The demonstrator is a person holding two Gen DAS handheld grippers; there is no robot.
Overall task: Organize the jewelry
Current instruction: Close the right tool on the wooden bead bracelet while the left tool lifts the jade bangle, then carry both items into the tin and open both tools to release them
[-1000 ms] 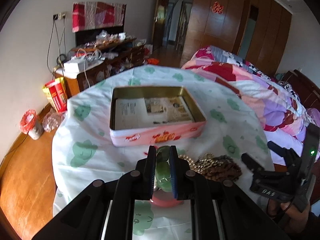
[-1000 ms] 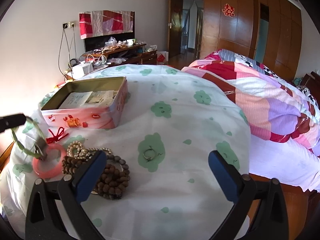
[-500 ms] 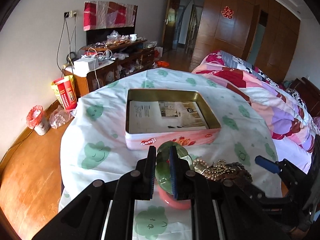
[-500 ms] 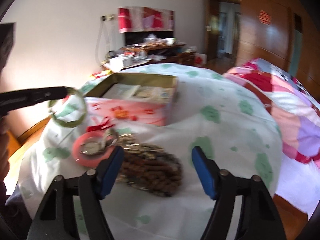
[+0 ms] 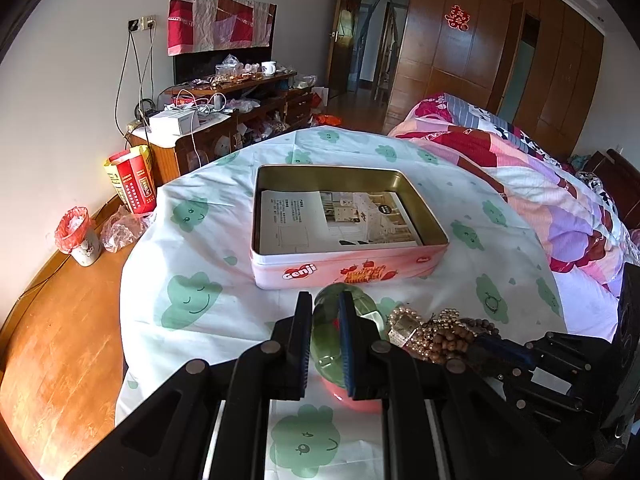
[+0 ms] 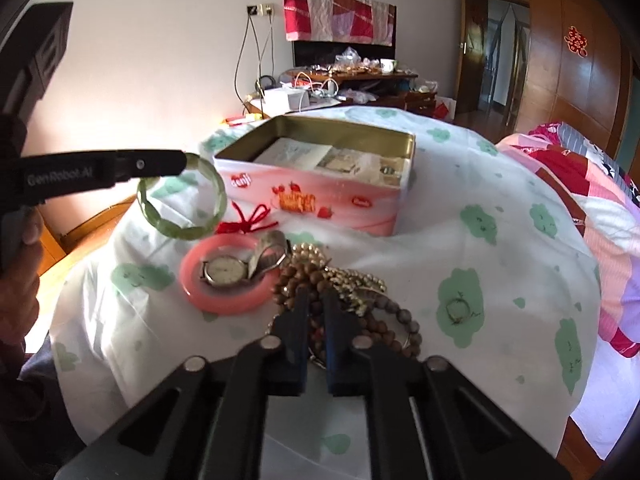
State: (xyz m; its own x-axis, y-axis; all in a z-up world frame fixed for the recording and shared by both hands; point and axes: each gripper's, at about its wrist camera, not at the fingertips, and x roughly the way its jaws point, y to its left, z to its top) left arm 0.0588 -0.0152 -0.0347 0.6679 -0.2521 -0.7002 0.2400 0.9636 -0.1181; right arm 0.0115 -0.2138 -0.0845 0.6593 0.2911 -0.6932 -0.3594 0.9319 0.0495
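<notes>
the left gripper (image 5: pixel 325 312) is clamped on the translucent green jade bangle (image 6: pixel 180 196), held by its rim up off the bed; in the right wrist view the bangle hangs from the fingertips with its open ring facing the camera. below and just ahead of it lies the flat pink ring-shaped bangle (image 6: pixel 230 276) on the white bedsheet with green cloud faces (image 5: pixel 192 292), with a silver wristwatch with a white dial (image 6: pixel 224 270) resting across its middle. a red knotted cord (image 6: pixel 250 220) sits on the sheet beyond the pink bangle. farther out from the left gripper stands the open pink rectangular tin with a gold interior (image 5: pixel 348 216), printed leaflets lying flat inside.

to the right of the held bangle is the pile of brown wooden bead strands (image 6: pixel 312 280) tangled with a gold-coloured bead chain (image 6: pixel 352 276). the right gripper (image 6: pixel 315 304) has its fingers drawn together down in this pile; a bead strand seems pinched between them, though blur makes that hard to confirm. right of that gripper, well apart from the pile, a small metal ring (image 6: pixel 458 308) lies alone on a green cloud print.
</notes>
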